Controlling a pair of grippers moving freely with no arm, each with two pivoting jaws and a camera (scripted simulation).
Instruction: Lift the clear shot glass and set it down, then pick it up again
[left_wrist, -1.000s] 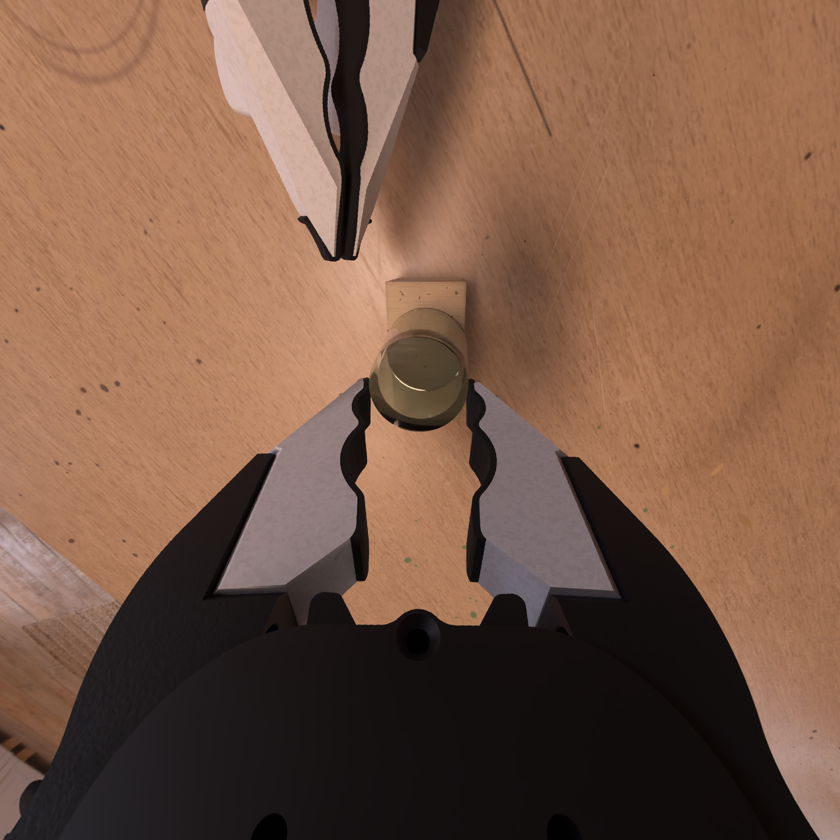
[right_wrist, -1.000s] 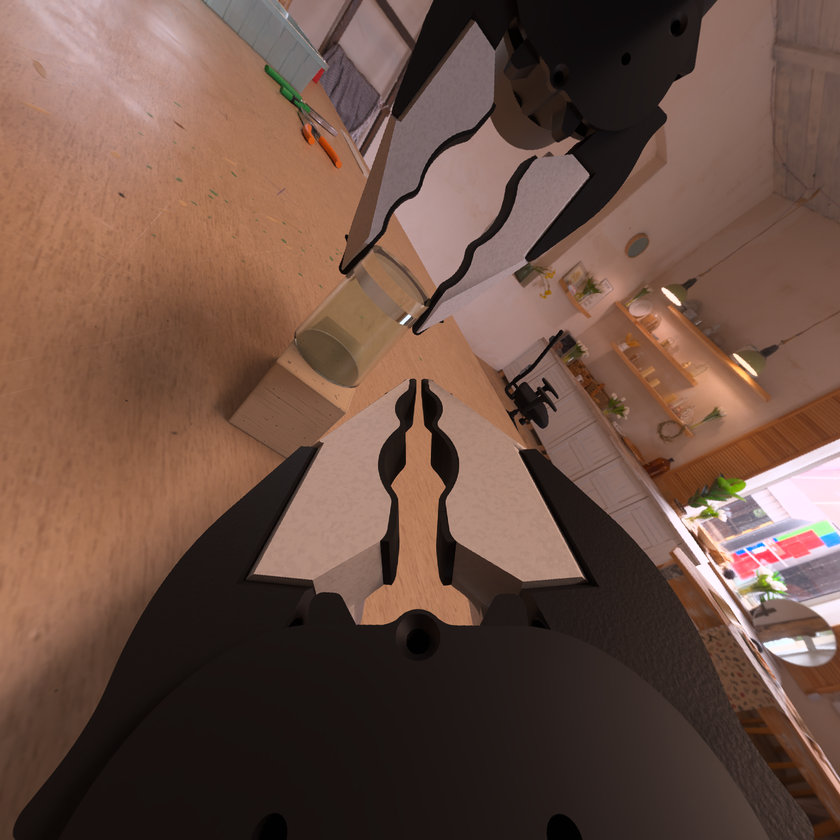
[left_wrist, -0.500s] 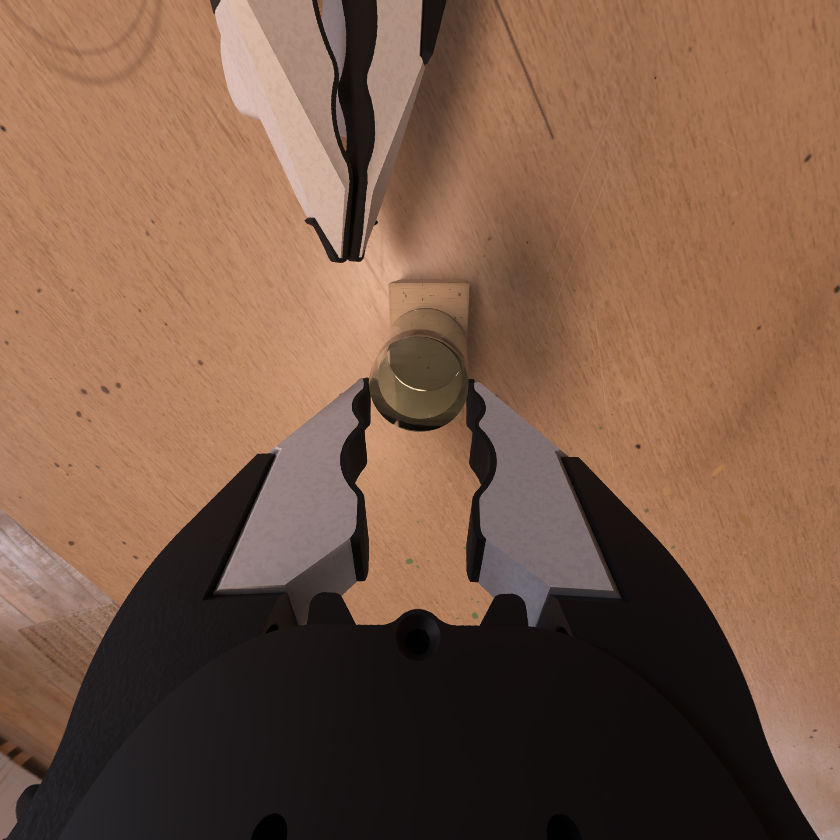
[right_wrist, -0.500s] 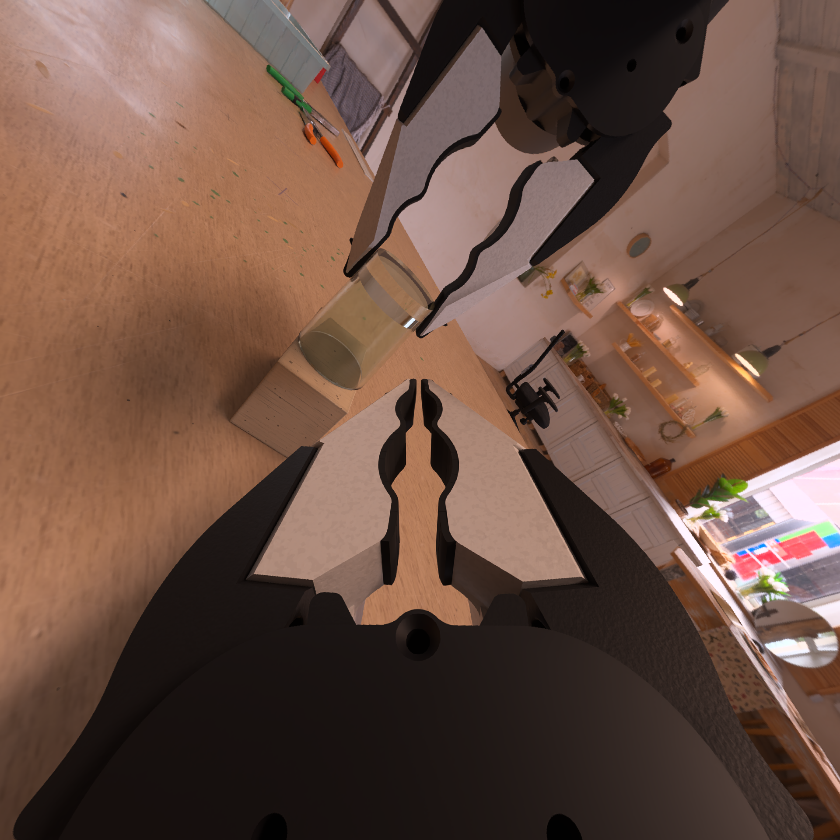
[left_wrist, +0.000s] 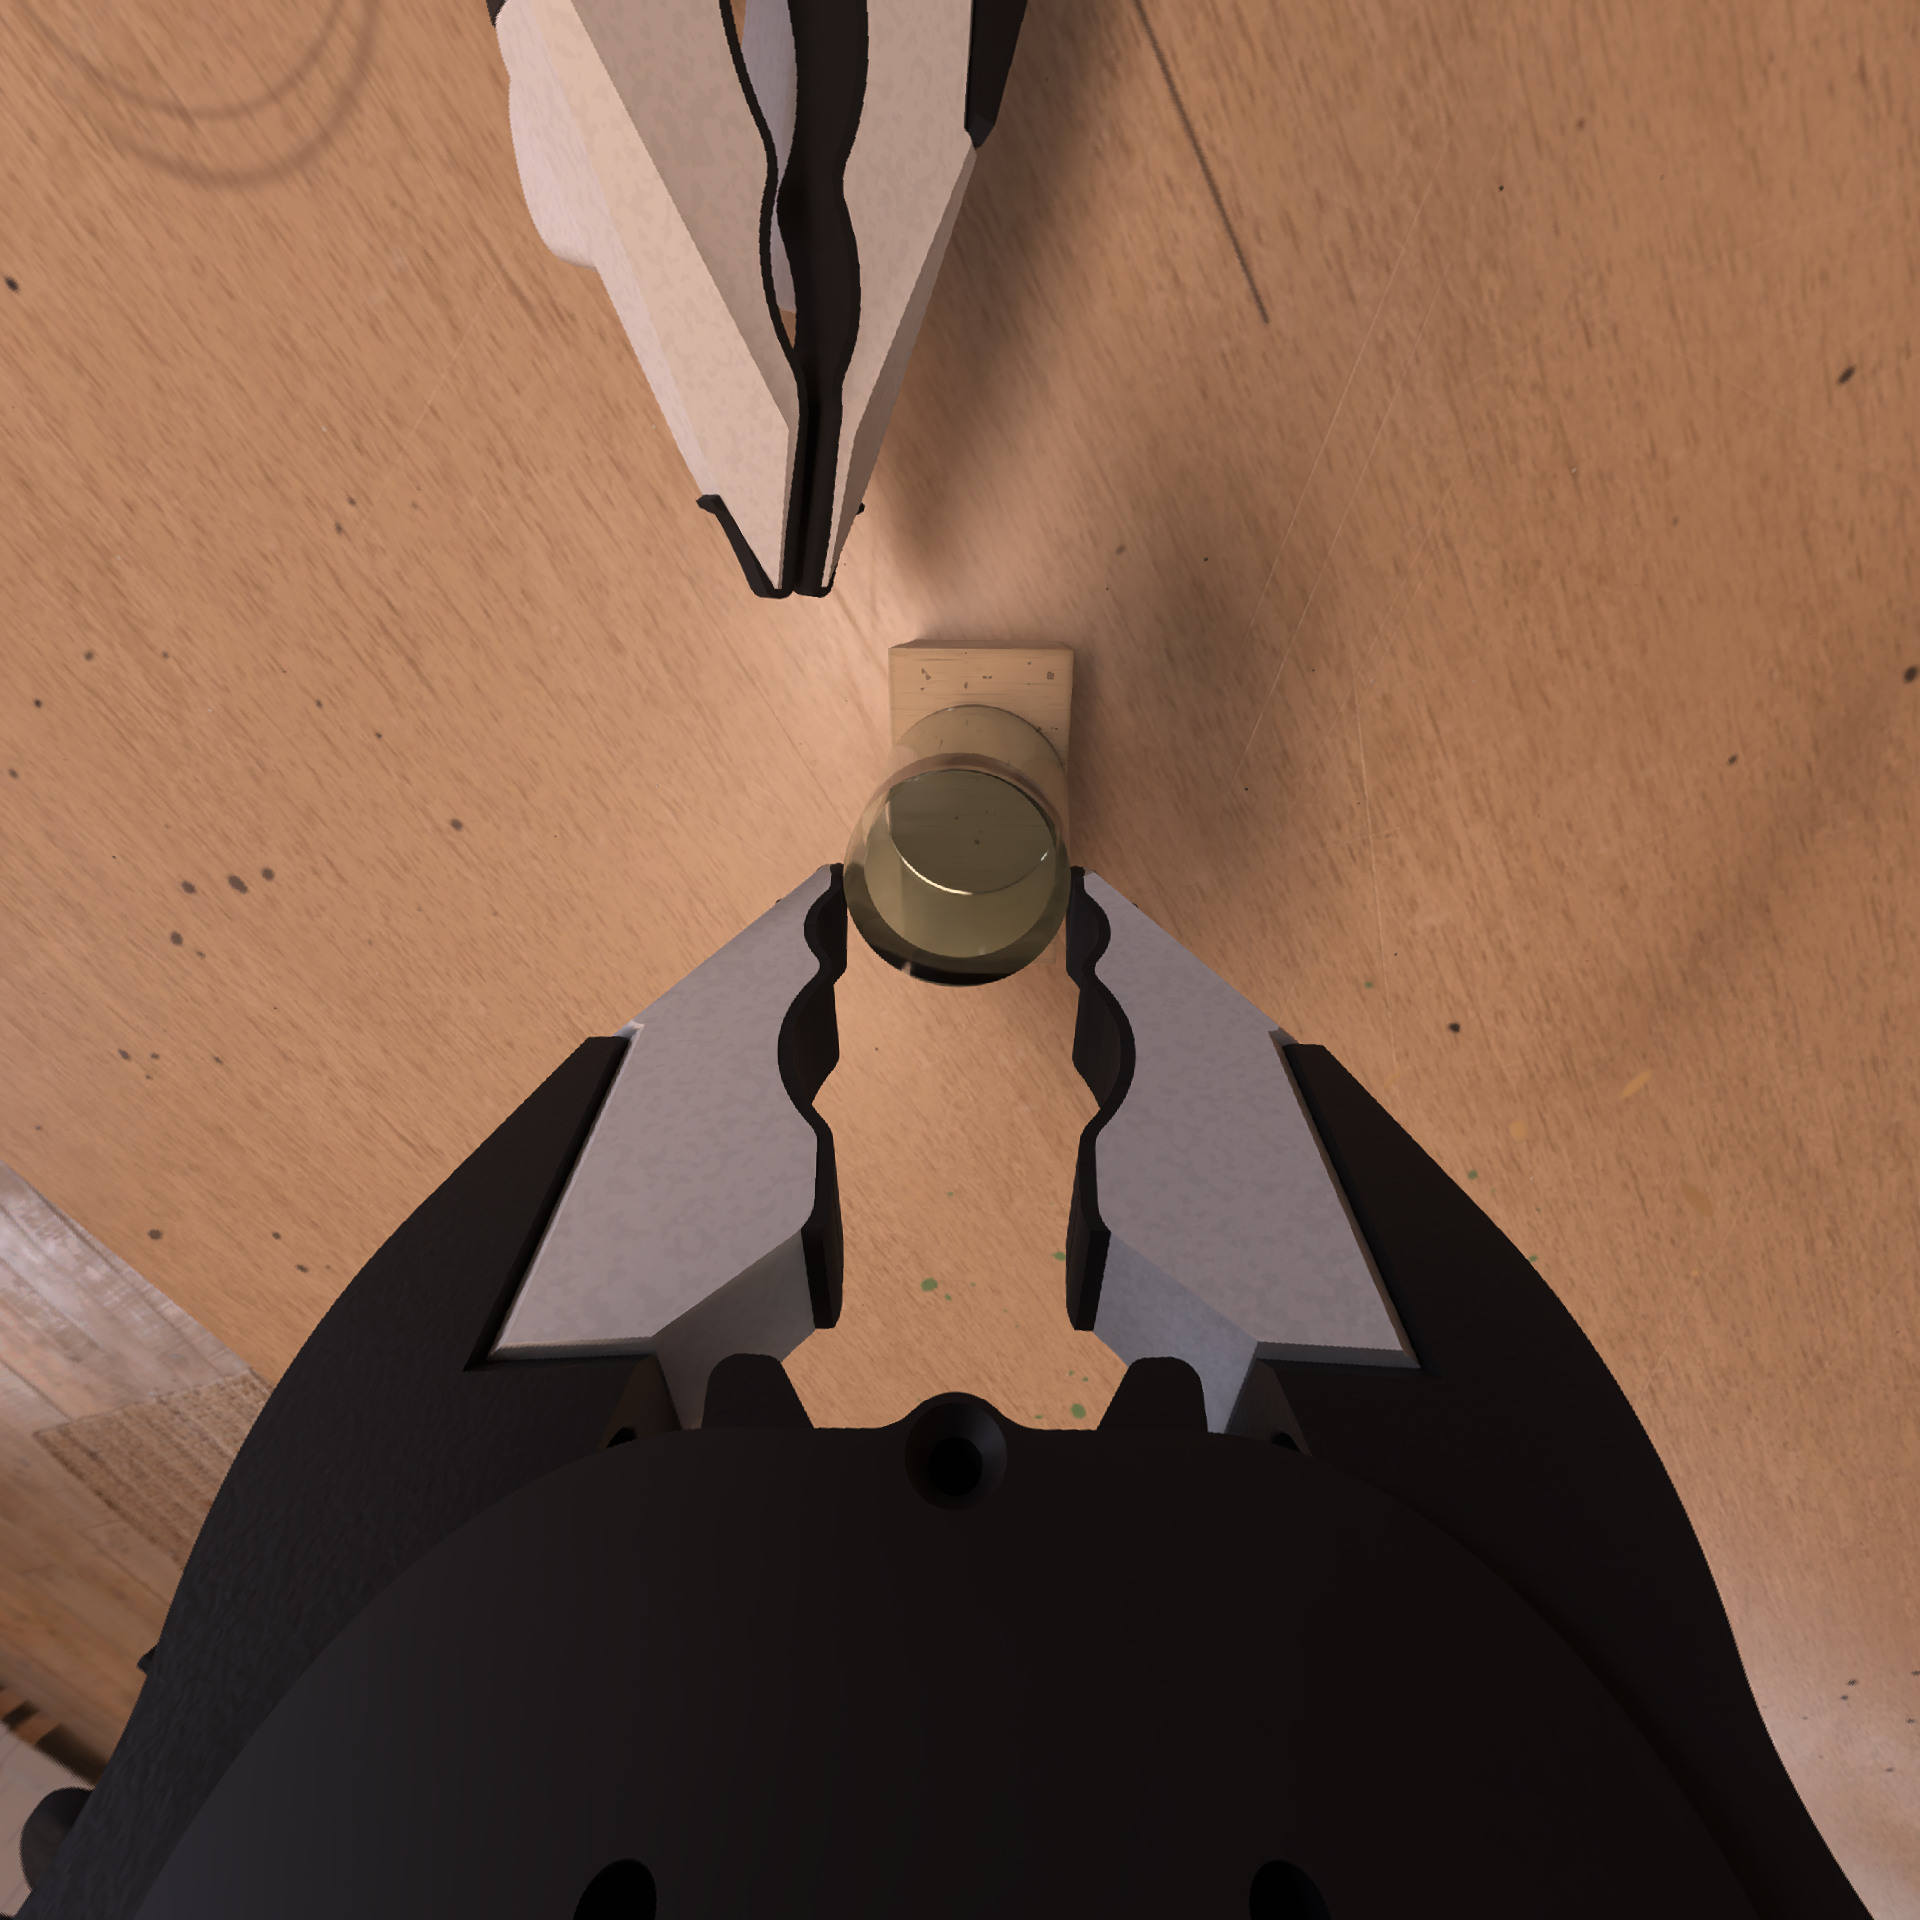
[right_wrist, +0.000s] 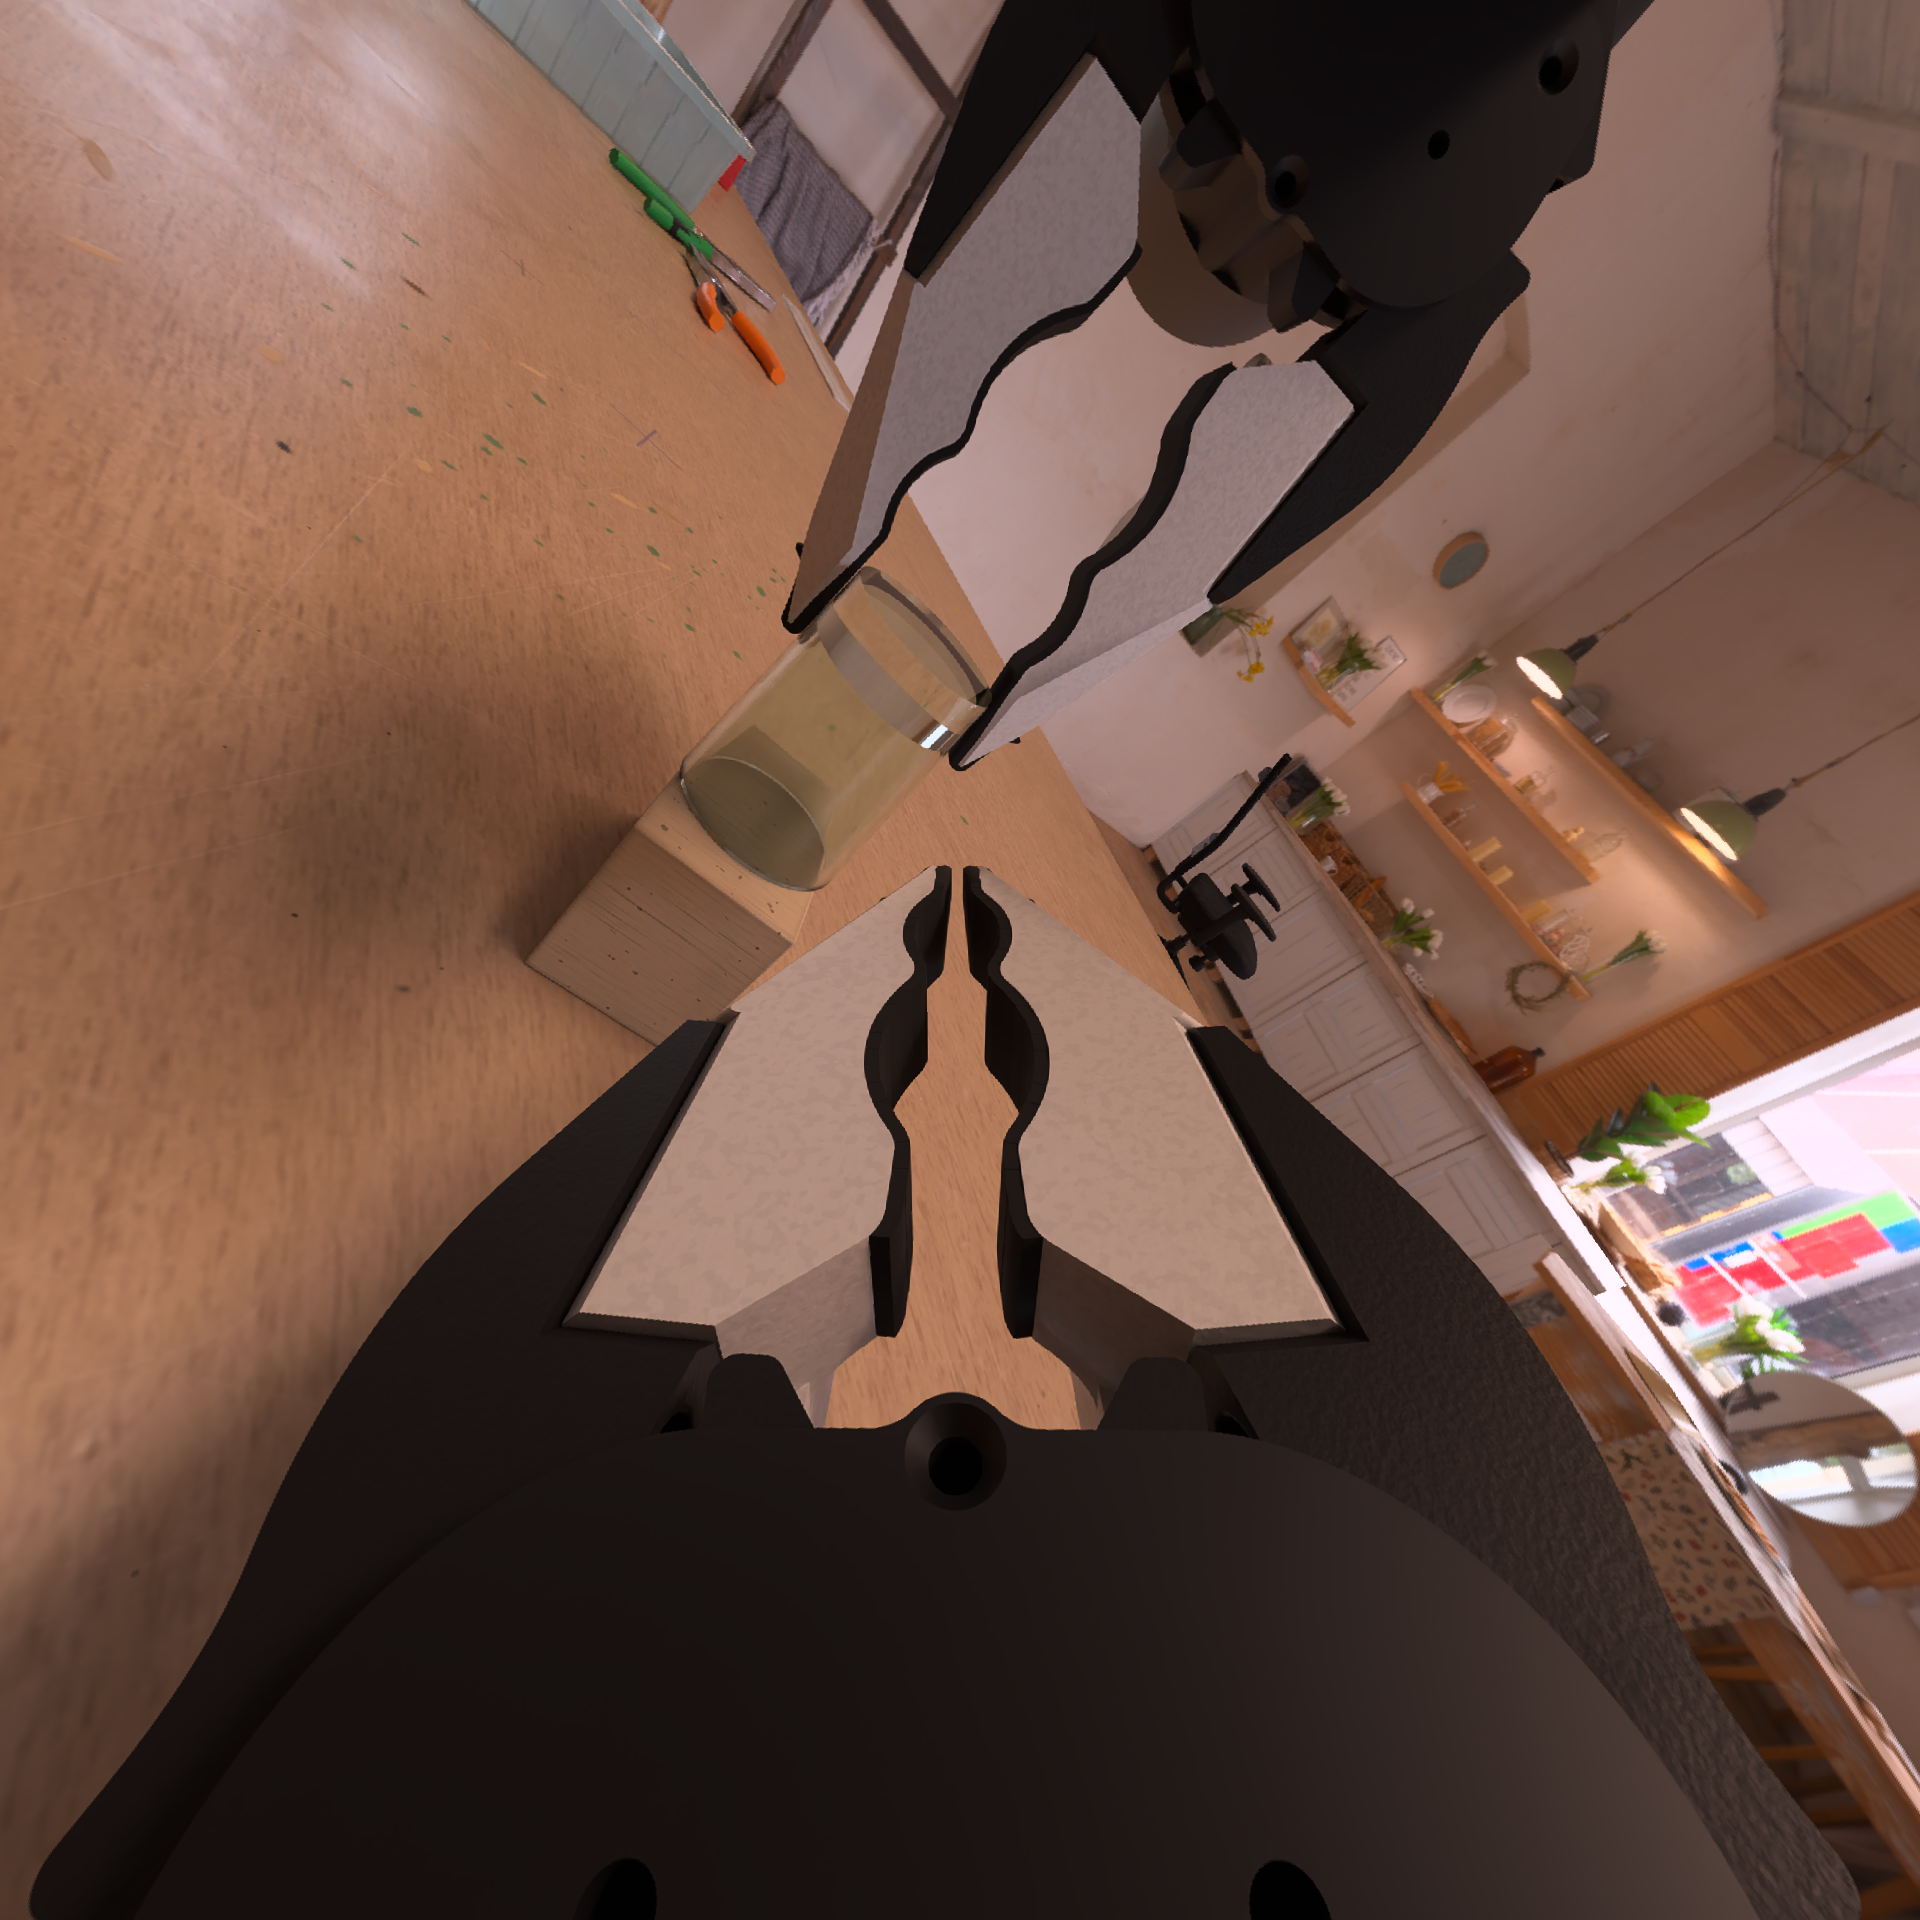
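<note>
- On the worktop: shot glass atop wooden block, left gripper fingers clamping its rim.
- Right wrist view only: right gripper fingers nearly closed, empty; pliers far off.

Both grippers look alike. The left gripper has a broad, rounded matte black body with a faintly pebbled surface, a small round socket at the centre of its front edge and two dark holes near the bottom. Its two fingers are pale grey speckled wedges edged with wavy black rubber pads. The right gripper shows the same black shell, central socket, paired holes and pale scalloped fingers.
</note>
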